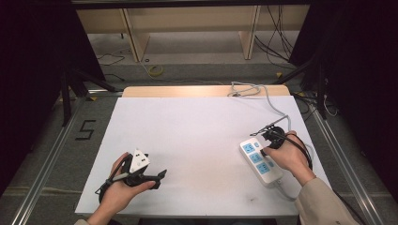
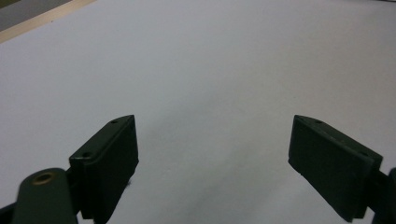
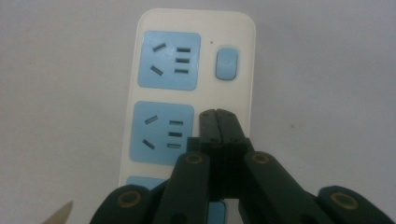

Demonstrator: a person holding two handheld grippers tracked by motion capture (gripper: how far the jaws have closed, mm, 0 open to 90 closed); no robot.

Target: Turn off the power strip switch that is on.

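Note:
A white power strip (image 1: 256, 159) with blue sockets lies at the right of the white table (image 1: 197, 126). My right gripper (image 1: 265, 149) is held over it in a hand that covers its right side. In the right gripper view the jaws of my right gripper (image 3: 218, 112) are shut with nothing between them. Their tips sit over the power strip (image 3: 243, 56), just right of its second socket (image 3: 161, 133) and below a blue switch button (image 3: 226, 63). My left gripper (image 1: 160, 178) rests low at the table's front left, jaws pointing right. Its fingers (image 2: 112, 154) stand wide open over bare table.
A grey cable (image 1: 263, 93) loops at the table's far right edge and runs toward the right hand. The strip's cord (image 1: 284, 187) leaves toward the front right. Metal rails (image 1: 47, 159) flank the table. Cables and wooden shelving (image 1: 136, 37) lie on the floor beyond.

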